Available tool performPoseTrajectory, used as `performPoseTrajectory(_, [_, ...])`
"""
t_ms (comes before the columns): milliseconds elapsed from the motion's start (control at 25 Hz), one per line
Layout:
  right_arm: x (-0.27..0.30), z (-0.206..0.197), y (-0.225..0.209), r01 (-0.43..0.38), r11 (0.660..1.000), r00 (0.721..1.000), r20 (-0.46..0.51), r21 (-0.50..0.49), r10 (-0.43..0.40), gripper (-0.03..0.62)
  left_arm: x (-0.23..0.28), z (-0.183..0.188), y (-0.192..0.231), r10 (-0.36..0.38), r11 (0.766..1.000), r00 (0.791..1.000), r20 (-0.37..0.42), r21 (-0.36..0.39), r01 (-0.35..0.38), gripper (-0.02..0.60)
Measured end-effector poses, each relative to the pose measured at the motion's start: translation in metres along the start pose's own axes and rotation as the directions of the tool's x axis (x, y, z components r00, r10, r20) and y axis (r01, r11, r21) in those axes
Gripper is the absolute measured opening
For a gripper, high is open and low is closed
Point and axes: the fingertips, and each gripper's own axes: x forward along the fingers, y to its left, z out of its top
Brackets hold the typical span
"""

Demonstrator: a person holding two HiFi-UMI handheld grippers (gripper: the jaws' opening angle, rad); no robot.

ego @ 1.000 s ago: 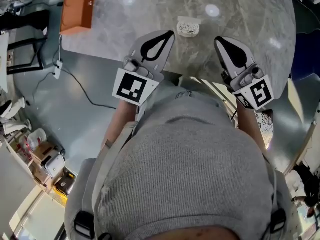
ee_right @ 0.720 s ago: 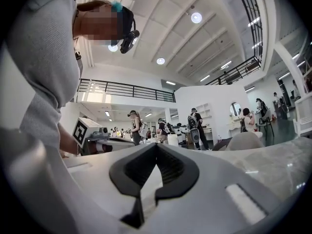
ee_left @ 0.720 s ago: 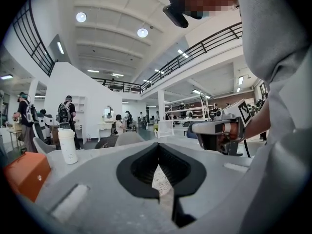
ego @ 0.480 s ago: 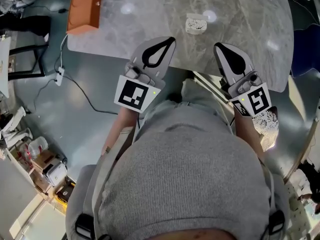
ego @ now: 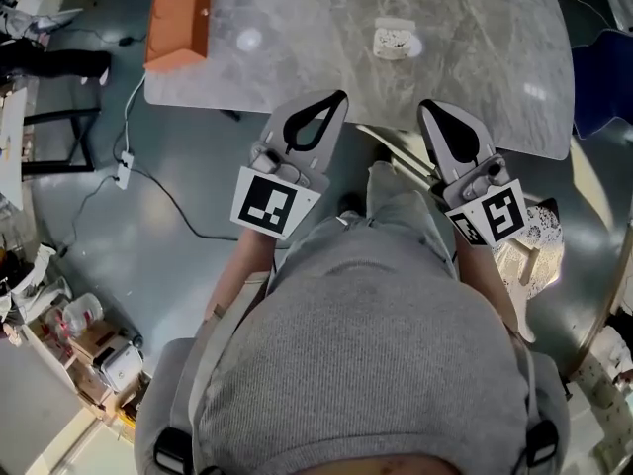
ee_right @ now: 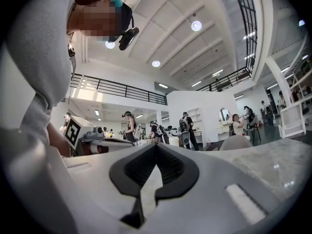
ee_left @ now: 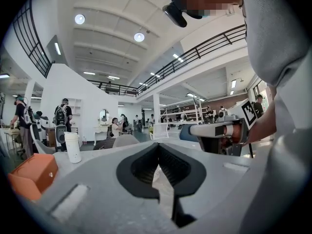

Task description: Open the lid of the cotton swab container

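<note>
An orange box (ego: pixel 180 23) sits at the left corner of the grey marble table (ego: pixel 495 77), and a white lidded tumbler (ee_left: pixel 73 147) stands upright beyond it. A white cable (ego: pixel 163 186) trails over the grey floor (ego: pixel 148 255). Farther off, people with backpacks (ee_left: pixel 62 123) stand beneath a railed gallery (ee_left: pixel 204 50).

A large open-plan hall, probably a shared workspace or showroom: high ceiling with round lamps (ee_left: pixel 79 19), a railed mezzanine (ee_left: pixel 204 50) at upper right, people (ee_right: pixel 185 126) with backpacks standing about, a marble desk (ego: pixel 475 57) on grey floor (ego: pixel 178 166).
</note>
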Motion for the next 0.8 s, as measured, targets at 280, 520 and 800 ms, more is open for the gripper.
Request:
performPoseTrajectory(280, [-0.021, 0.005, 0.026, 0.061, 0.997, 0.998, 0.009, -0.037, -0.061, 0.002, -0.024, 0.001, -0.022, -0.019, 1.000, 1.000, 0.020, -0.023, 0.019, -0.002])
performPoseTrajectory(520, [-0.033, 0.011, 0.044, 0.094, 0.994, 0.996, 0.013, -0.055, -0.094, 0.002, -0.042, 0.006, -0.029, -0.024, 0.999, 0.999, 0.027, -0.026, 0.025, -0.002])
performPoseTrajectory(800, [-0.038, 0.008, 0.059, 0.091, 0.991, 0.996, -0.006, -0.101, -0.092, 0.002, -0.053, -0.001, -0.034, -0.030, 0.999, 0.999, 0.015, -0.014, 0.030, -0.002])
